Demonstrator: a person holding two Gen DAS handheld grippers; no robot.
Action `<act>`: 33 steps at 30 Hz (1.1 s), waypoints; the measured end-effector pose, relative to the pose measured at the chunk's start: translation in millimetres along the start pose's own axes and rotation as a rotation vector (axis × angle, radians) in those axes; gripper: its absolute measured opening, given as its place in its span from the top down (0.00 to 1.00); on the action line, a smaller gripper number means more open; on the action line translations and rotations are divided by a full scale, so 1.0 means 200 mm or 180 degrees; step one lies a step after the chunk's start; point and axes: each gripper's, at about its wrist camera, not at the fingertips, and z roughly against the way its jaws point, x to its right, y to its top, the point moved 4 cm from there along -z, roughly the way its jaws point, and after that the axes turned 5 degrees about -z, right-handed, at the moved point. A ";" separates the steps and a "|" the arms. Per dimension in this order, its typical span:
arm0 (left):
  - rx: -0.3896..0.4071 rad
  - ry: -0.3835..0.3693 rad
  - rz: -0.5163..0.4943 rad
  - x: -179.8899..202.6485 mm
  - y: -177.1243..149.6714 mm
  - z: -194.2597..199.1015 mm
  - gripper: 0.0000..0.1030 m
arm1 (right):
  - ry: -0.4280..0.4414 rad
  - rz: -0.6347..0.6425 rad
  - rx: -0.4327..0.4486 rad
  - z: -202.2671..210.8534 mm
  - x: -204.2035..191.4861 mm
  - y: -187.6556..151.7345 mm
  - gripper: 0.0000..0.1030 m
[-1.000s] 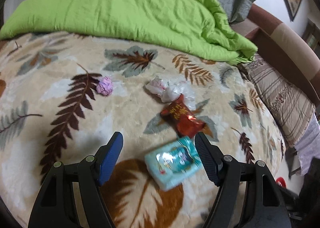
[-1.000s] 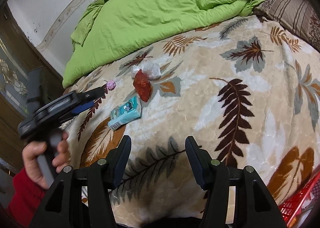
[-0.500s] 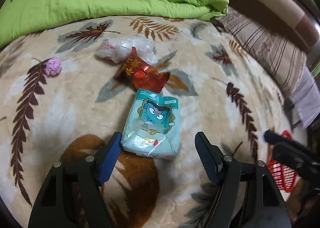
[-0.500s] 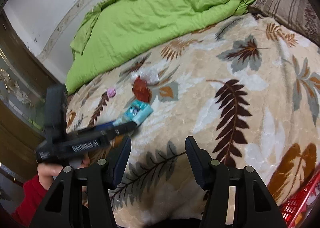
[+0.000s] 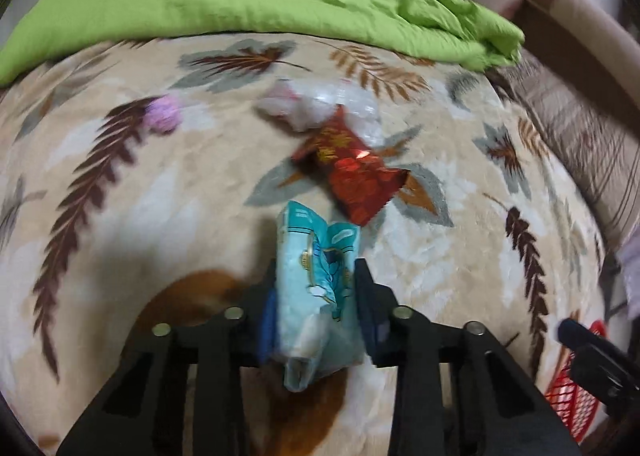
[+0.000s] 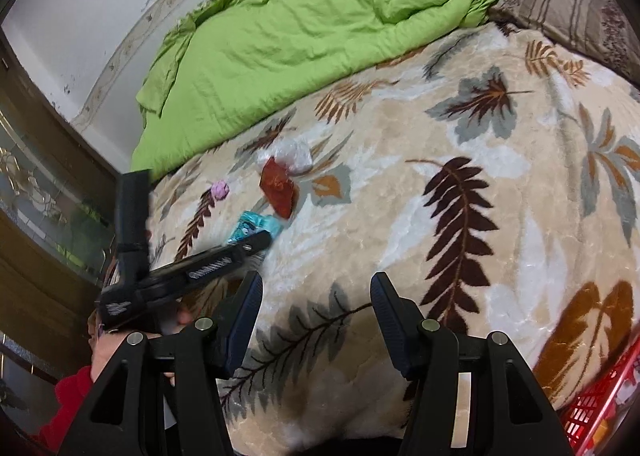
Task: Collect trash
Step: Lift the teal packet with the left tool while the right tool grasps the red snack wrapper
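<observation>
A: Containers? Red basket (image 6: pixel 596 408) at bottom right of the right wrist view, off the bed edge. Contents too cropped to tell.

B: Left view shows a corner of it too (image 5: pixel 576 404), beside the dark right gripper body. Can't see inside either.

A: Left gripper (image 5: pixel 315 284): fingers pinched narrow on the blue packet (image 5: pixel 316 276), packet crumpled between them, low over the blanket (image 5: pixel 120 216).

B: Right gripper (image 6: pixel 316 320): fingers wide, nothing between them, just blanket below.

A: Other trash on the blanket: red wrapper (image 5: pixel 352 172) just beyond the packet, clear bag (image 5: pixel 320 104) touching its far end, pink ball (image 5: pixel 162 118) apart to the left.

B: Right view only: left gripper from the side (image 6: pixel 252 242), hand (image 6: pixel 120 340) in a red sleeve, wall, glass door on the left. Left view only: packet print up close. Green duvet (image 6: pixel 300 40) in both.
</observation>
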 end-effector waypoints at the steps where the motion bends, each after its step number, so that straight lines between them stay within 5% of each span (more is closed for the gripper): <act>1: 0.0030 0.0065 0.0043 -0.02 -0.02 0.03 0.70 | 0.0014 0.0017 -0.0043 -0.02 -0.01 0.01 0.41; 9: 0.0424 0.0470 0.0464 -0.22 -0.10 0.22 0.70 | -0.0071 0.0570 -0.0094 -0.25 -0.17 0.23 0.41; 24: 0.0442 0.0670 0.0635 -0.35 -0.09 0.19 0.70 | -0.0202 0.0964 -0.0427 -0.85 -0.32 0.36 0.41; 26: 0.0441 0.0698 0.0604 -0.34 -0.08 0.18 0.70 | -0.0219 0.1019 -0.0430 -0.87 -0.33 0.33 0.66; 33: 0.0552 0.0859 0.0494 -0.32 -0.07 0.23 0.70 | -0.0233 0.0959 -0.0269 -0.73 -0.35 0.28 0.69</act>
